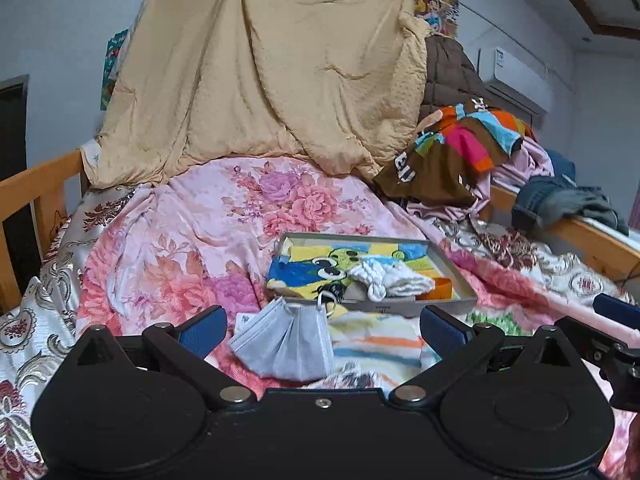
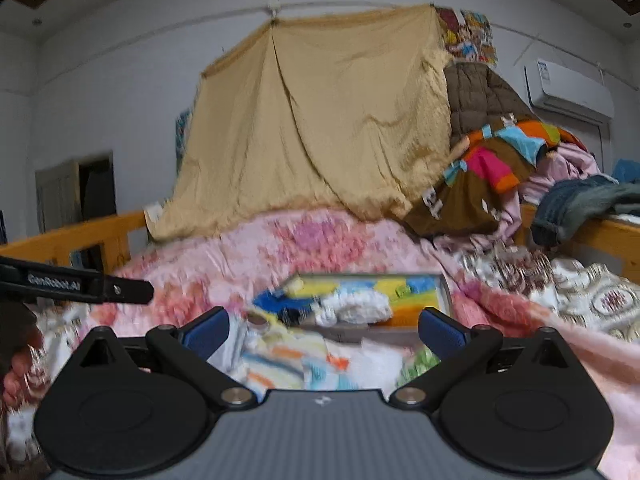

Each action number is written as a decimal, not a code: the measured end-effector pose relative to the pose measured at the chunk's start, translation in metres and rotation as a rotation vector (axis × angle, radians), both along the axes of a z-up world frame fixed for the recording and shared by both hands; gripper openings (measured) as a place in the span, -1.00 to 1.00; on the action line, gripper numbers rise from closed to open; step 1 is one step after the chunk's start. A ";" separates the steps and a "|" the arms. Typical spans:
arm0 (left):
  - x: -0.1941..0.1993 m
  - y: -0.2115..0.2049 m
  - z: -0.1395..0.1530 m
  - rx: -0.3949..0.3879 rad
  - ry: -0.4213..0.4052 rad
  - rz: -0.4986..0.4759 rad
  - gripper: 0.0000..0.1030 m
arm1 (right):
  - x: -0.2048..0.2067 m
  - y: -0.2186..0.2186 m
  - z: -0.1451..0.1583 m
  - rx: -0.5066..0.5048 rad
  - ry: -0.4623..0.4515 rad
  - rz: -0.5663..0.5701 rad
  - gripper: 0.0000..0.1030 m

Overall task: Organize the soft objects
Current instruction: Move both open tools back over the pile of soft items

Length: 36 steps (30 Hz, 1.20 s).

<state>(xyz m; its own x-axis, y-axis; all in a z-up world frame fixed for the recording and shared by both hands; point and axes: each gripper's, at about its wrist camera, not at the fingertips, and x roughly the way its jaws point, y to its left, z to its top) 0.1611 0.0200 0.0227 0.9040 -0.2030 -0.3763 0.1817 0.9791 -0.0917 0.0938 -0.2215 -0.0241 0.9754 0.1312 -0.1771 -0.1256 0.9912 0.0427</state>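
A shallow grey tray [image 1: 456, 268] lies on the floral quilt and holds a cartoon-print towel [image 1: 316, 260] with white socks [image 1: 390, 278] on it. In front of it lie a grey face mask [image 1: 286, 342] and a striped cloth [image 1: 376, 342]. My left gripper [image 1: 323, 330] is open just above the mask and striped cloth, holding nothing. In the blurred right wrist view my right gripper [image 2: 323, 330] is open over the striped cloth [image 2: 280, 356], short of the tray [image 2: 446, 292]. The right gripper's blue fingertip [image 1: 616, 310] shows at the left view's right edge.
A tan blanket [image 1: 264, 72] hangs behind the pink floral quilt [image 1: 192, 240]. A clothes pile with a multicoloured garment [image 1: 460, 144] and jeans [image 1: 560, 200] sits at the right. Wooden bed rails [image 1: 36, 184] flank the bed. The left gripper's arm [image 2: 80, 286] and a hand [image 2: 16, 364] show at left.
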 end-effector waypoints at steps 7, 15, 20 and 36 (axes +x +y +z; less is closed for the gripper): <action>-0.008 -0.003 -0.024 0.053 0.051 -0.043 0.98 | 0.001 0.001 -0.020 -0.004 0.127 -0.039 0.99; -0.006 -0.004 -0.054 0.058 0.166 -0.125 0.98 | 0.016 0.004 -0.035 -0.045 0.248 -0.048 0.99; -0.004 -0.007 -0.068 0.100 0.195 -0.139 0.98 | 0.024 0.007 -0.042 -0.062 0.307 -0.032 0.99; 0.008 -0.011 -0.082 0.259 0.236 -0.140 0.98 | 0.040 0.010 -0.053 -0.033 0.401 0.012 0.99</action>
